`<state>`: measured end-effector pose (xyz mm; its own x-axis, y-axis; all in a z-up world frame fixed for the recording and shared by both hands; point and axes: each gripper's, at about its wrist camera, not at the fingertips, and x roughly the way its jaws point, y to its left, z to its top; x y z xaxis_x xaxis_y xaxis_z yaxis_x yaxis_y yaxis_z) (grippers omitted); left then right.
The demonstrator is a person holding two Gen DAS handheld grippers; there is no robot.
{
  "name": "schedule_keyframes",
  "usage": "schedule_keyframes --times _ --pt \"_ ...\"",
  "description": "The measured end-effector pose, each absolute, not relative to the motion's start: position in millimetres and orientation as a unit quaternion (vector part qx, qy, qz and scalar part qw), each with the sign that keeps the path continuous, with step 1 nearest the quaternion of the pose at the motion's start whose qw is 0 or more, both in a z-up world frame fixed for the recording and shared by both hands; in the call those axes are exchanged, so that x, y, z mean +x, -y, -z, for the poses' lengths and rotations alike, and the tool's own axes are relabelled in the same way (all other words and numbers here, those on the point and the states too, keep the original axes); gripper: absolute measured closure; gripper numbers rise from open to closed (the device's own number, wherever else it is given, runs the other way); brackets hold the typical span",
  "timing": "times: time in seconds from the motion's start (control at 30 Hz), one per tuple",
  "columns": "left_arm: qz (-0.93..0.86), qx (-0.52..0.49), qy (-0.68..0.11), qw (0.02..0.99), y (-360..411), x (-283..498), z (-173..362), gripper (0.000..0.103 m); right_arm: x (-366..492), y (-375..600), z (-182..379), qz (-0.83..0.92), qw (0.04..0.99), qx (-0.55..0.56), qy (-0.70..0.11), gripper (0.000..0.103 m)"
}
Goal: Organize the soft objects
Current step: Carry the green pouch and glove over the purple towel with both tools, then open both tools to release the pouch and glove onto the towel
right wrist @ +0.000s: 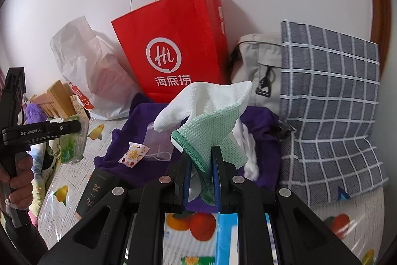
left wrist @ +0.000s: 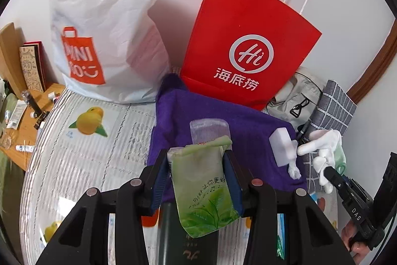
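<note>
My left gripper (left wrist: 196, 163) is shut on a green tissue pack (left wrist: 201, 188) with a leaf print, held above the purple towel (left wrist: 248, 126); it also shows at the left of the right wrist view (right wrist: 72, 143). My right gripper (right wrist: 202, 158) is shut on the green cuff of a white and green glove (right wrist: 213, 111), lifted over the towel (right wrist: 124, 138). The glove also shows at the right of the left wrist view (left wrist: 322, 153). On the towel lie a clear mask pouch (right wrist: 158, 140), a fruit-print wipe sachet (right wrist: 134, 153) and a white foam block (left wrist: 282, 145).
A red paper bag (left wrist: 248, 41) and a white plastic Miniso bag (left wrist: 104, 16) stand against the wall. A grey cloth bag (right wrist: 258, 66) and a checked grey cushion (right wrist: 330, 103) sit at the right. A dark box (right wrist: 96, 190) lies on the fruit-print mat (left wrist: 86, 128). A cluttered wooden shelf (left wrist: 22, 111) is at left.
</note>
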<state>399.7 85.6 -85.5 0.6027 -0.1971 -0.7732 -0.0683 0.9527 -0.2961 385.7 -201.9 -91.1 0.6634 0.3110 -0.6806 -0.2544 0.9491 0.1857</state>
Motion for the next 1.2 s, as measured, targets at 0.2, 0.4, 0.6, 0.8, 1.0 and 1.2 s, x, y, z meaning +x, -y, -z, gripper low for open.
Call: schedule_keyframes --times 0.2,0.4,0.6,0.8,1.0,1.2 --pt "0.042 -0.16 -0.456 0.875 -80 431 100 0.061 414 190 101 -0.167 0.904 0.036 -0.392 0.087" --pt "0.049 -0.157 -0.462 0.871 -71 464 121 0.061 432 177 124 -0.178 0.892 0.016 -0.415 0.087" --pt "0.049 -0.151 -0.481 0.862 -68 490 145 0.061 444 161 155 -0.19 0.87 -0.013 -0.455 0.087" --pt "0.051 -0.161 -0.483 0.859 -76 499 159 0.061 450 157 174 -0.186 0.855 -0.031 -0.483 0.087" --pt "0.048 -0.164 -0.496 0.851 -74 507 173 0.06 454 155 188 -0.188 0.842 -0.032 -0.504 0.083" --pt "0.052 -0.167 -0.51 0.843 -68 513 185 0.059 456 155 193 -0.187 0.838 -0.034 -0.511 0.082"
